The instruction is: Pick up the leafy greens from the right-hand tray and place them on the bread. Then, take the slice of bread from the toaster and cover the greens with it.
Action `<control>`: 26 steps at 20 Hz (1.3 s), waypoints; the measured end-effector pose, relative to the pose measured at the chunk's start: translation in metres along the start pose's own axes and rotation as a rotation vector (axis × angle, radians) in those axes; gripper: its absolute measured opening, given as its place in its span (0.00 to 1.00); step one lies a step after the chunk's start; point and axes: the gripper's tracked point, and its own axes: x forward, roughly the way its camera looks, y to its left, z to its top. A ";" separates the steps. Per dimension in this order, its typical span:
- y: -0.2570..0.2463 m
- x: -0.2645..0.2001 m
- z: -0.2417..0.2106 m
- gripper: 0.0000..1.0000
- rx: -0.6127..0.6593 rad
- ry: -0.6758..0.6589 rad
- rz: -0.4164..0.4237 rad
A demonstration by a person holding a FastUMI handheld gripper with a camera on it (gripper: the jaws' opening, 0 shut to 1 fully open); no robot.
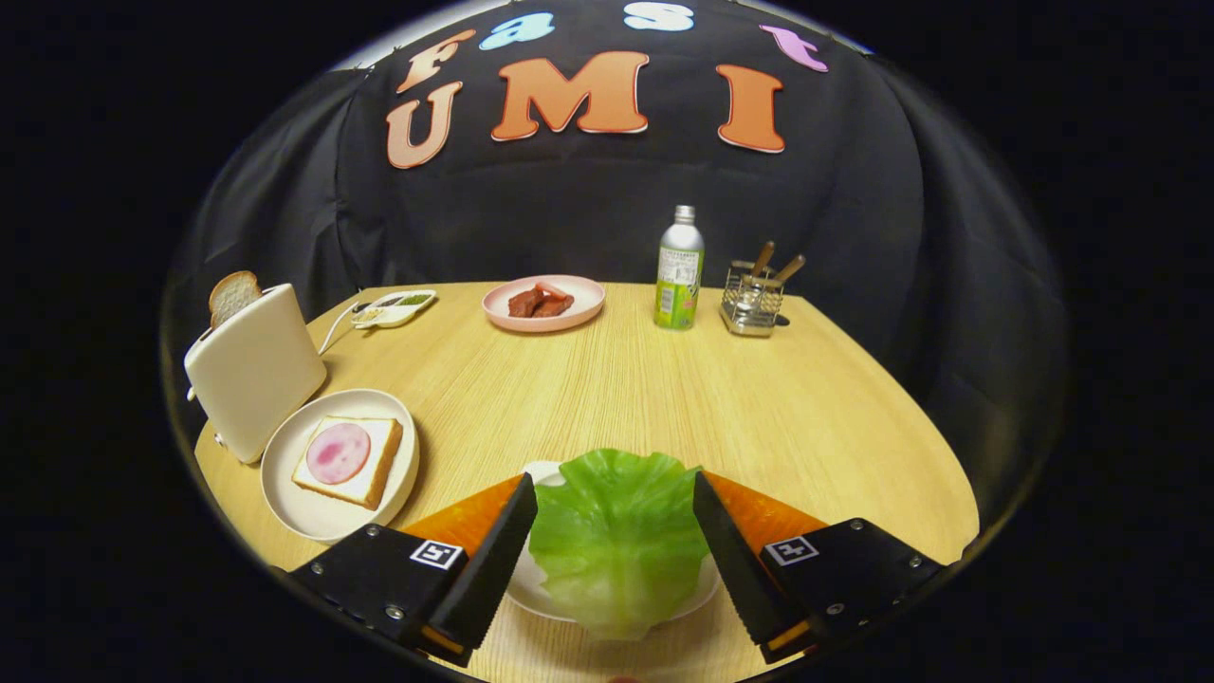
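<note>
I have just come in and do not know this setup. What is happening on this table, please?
A person holds a gripper over a lettuce leaf that lies on a small white tray. Its fingers stand on either side of the leaf; whether they press on it is unclear. To the left, a plate holds bread with a ham slice, and another bread slice sticks up from the toaster.

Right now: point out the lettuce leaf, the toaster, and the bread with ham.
lettuce leaf (616, 541), gripper view, middle of the leaf between the claw's fingers
toaster (254, 375), gripper view, front wall
bread with ham (372, 472), gripper view, bare crumb beside the ham
</note>
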 end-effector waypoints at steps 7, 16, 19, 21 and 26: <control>-0.003 0.010 -0.028 1.00 0.032 0.126 0.013; -0.005 0.016 -0.036 0.76 0.004 0.158 -0.009; -0.006 0.018 -0.036 0.48 0.018 0.155 -0.018; -0.011 0.018 -0.035 0.20 0.037 0.157 -0.042; -0.012 0.012 -0.017 0.05 0.078 0.124 -0.072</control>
